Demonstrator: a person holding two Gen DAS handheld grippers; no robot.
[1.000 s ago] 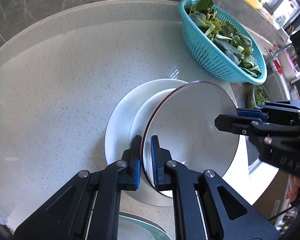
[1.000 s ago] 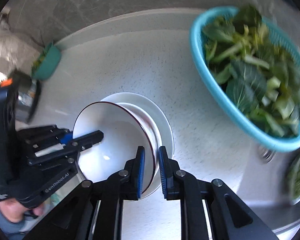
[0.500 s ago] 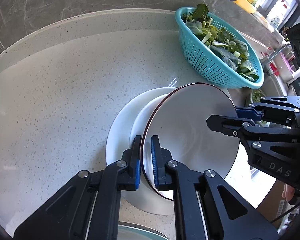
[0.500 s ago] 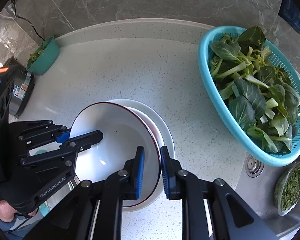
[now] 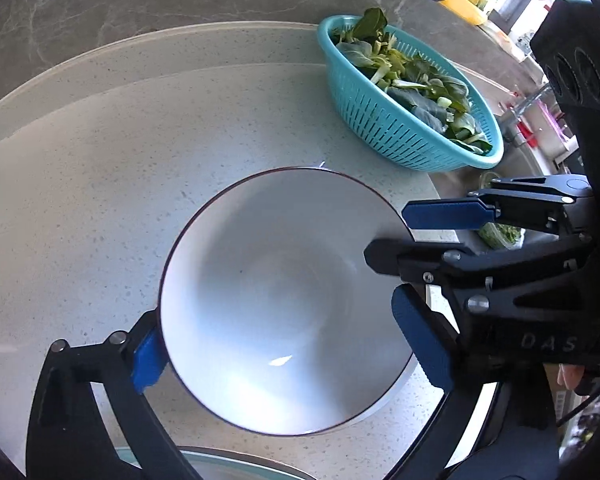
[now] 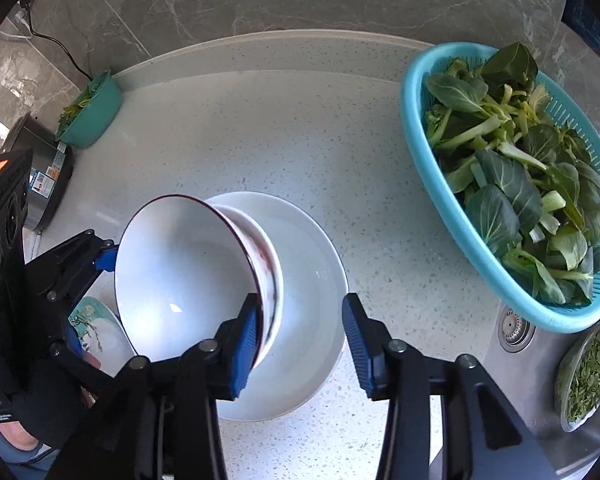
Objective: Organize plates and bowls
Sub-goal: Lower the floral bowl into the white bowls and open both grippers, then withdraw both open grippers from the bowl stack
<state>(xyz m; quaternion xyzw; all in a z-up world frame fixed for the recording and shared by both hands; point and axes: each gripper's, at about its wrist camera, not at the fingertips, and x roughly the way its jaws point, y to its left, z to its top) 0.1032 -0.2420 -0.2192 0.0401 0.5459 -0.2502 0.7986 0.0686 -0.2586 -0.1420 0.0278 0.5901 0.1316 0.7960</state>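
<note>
At frame centre a white bowl (image 6: 188, 276) with a dark rim tilts on a white plate (image 6: 316, 280). The right gripper (image 6: 300, 344) stands spread at the bottom, its left pad touching the bowl's rim. A turquoise colander (image 6: 440, 184) of greens fills the right side.

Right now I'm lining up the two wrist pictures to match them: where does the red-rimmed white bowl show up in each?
Left wrist: the red-rimmed bowl fills the lower centre, seen from above.
Right wrist: the same bowl sits left of centre, tilted, resting in another bowl on a white plate.
Shared landmark: the turquoise basket of greens, upper right in both.
</note>
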